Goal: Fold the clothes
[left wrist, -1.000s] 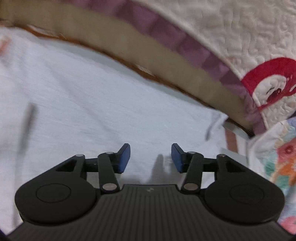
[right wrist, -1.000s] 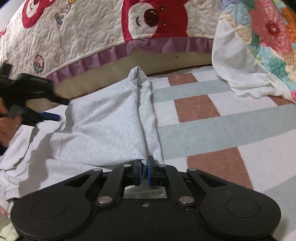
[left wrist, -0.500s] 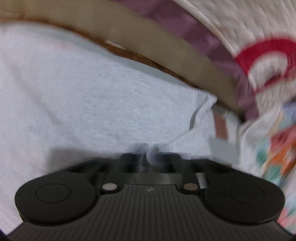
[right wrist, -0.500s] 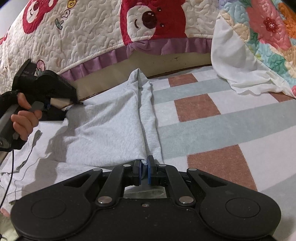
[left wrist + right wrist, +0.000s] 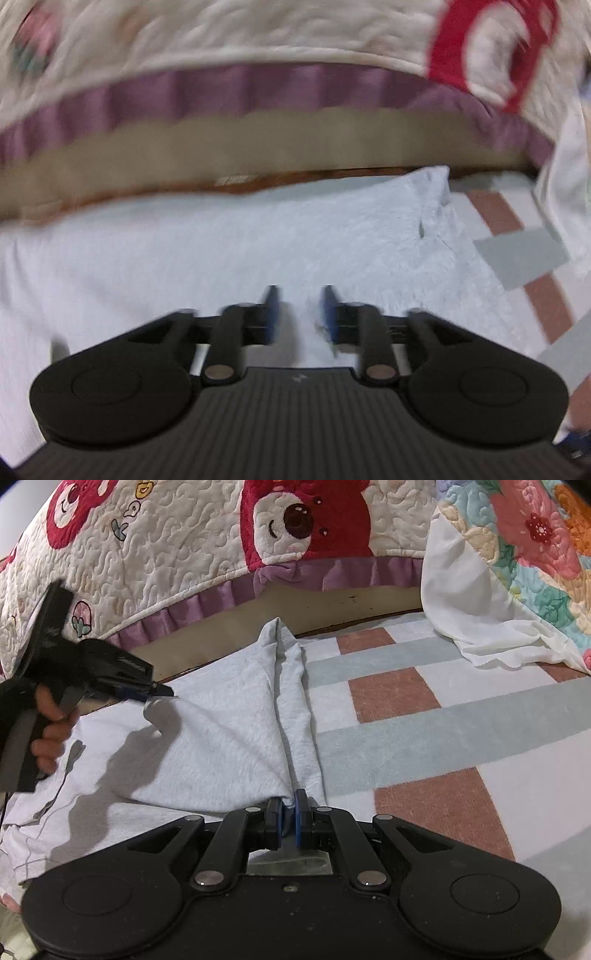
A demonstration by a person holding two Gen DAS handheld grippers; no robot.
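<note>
We hold two tools over a pale grey garment [image 5: 221,731] spread on a bed, on a checked blanket [image 5: 424,720] of white, grey-green and rust squares. Our right hand-held gripper [image 5: 289,821] sits low at the garment's near edge, its blue pads closed tight on a gathered fold of the grey cloth, from which a long crease runs away toward the far corner. Our left hand-held gripper [image 5: 299,314] hangs above the middle of the garment; its jaws have just been opening and now stand apart, with cloth showing beneath the gap. In the right wrist view, that left hand-held gripper [image 5: 157,694] appears at the left, gripped by a bare hand [image 5: 50,731], and a small peak of grey fabric rises right at its tips; we cannot tell whether the cloth is still caught there or only touching. The left wrist view is blurred. Behind the garment, a quilted cover [image 5: 177,546] with red bear faces and a purple ruffle drapes over a tan bed edge [image 5: 332,598]. At the right, a floral quilt [image 5: 535,554] with a white lining lies on the blanket, well apart from the garment.
</note>
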